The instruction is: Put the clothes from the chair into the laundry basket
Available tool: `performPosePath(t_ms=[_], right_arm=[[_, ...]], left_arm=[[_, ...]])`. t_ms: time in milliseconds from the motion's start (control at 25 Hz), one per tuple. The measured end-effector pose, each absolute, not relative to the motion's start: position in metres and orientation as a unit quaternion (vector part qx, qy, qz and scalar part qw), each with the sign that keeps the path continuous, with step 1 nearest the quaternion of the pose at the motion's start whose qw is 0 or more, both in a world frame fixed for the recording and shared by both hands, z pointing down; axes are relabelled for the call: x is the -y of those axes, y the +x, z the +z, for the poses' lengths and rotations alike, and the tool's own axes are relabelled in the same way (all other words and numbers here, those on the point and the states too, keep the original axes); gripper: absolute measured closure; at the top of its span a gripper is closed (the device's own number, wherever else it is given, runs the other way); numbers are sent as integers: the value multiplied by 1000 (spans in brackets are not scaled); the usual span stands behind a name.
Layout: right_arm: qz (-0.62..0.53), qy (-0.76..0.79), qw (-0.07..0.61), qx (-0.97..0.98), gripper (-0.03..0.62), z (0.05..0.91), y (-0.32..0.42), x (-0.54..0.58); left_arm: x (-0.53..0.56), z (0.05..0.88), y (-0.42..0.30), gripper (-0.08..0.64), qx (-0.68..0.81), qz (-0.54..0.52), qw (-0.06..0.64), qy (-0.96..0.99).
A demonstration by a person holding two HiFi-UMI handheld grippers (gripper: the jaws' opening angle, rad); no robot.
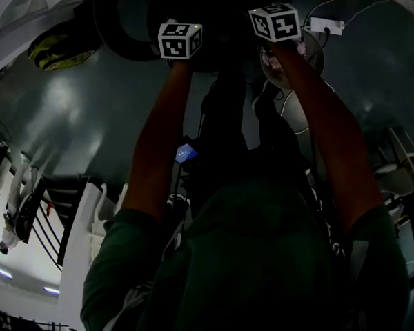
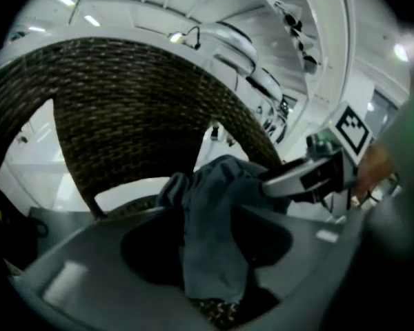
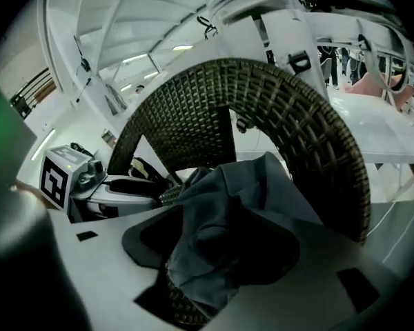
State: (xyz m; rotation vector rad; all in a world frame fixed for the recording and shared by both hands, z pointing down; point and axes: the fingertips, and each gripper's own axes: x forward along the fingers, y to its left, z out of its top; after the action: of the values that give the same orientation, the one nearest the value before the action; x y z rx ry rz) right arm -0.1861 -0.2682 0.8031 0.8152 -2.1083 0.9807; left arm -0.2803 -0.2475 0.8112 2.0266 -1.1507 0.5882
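Note:
A blue-grey garment [image 2: 210, 233] lies crumpled on the seat of a dark wicker chair [image 2: 138, 109]. In the left gripper view my left gripper [image 2: 207, 250] stands open, with the cloth in the gap between its jaws. My right gripper [image 3: 214, 250] is open too, over the same garment [image 3: 241, 198], in front of the chair's curved back [image 3: 262, 102]. Each gripper shows in the other's view: the right [image 2: 310, 174], the left [image 3: 117, 185]. The head view is dark. There both marker cubes [image 1: 179, 40] [image 1: 274, 21] sit at arm's length by the chair, and the jaws are hidden. No laundry basket is in view.
A yellow and black object [image 1: 58, 50] lies on the dark floor at upper left. A white cable with a plug block [image 1: 328, 26] runs at upper right. White frames [image 1: 76, 240] stand at lower left. White, brightly lit structures rise behind the chair.

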Motion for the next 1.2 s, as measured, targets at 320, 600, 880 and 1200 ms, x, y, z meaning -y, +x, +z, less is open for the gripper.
performPosePath(t_ms=[320,600,880,1200], right_arm=[[380,311,406,771,376,874,-179,260],[411,297,432,746,520,906,-188,247],[434,285,365,772,557,866,-195,237],[407,293,238,832,558,737,-204,222]], left_arm=[[242,868,-269,353,424,242,395,778],[231,892,-263,533,402,261,416,773],[223,864,-266,549,411,259,397,779],[212,745,-268,551,427,186,344,815]])
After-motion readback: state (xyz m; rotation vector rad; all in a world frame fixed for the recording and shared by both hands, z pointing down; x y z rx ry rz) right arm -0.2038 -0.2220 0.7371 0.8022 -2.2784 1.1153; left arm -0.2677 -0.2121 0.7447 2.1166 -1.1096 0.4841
